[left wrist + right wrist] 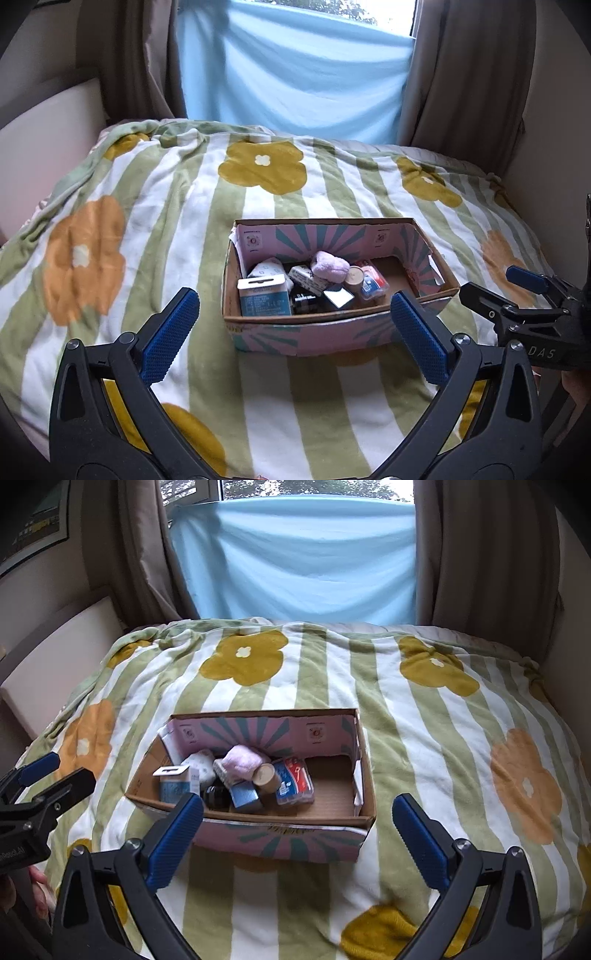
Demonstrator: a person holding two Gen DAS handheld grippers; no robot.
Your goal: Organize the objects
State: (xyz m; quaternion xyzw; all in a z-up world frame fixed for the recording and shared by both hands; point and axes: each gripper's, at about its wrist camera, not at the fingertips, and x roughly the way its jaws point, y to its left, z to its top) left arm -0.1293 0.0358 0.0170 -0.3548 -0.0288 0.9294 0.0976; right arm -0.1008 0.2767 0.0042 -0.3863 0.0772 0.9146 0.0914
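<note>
An open cardboard box (332, 332) with a pink and teal sunburst print sits on the bed; it also shows in the right wrist view (288, 840). Inside lie several small items: a blue and white carton (263, 297), a lilac fluffy pouch (328, 265), a brown cylinder (354, 278), a red and blue packet (373, 282) and a black jar (304, 301). My left gripper (295, 325) is open and empty, just before the box's near wall. My right gripper (297, 836) is open and empty, also at the near wall. Each gripper shows at the edge of the other's view.
The box rests on a striped green and white blanket (147, 206) with yellow and orange flowers. A blue sheet (295, 74) hangs over the window behind, with brown curtains (469, 74) on both sides. A cream panel (44, 122) stands at the left of the bed.
</note>
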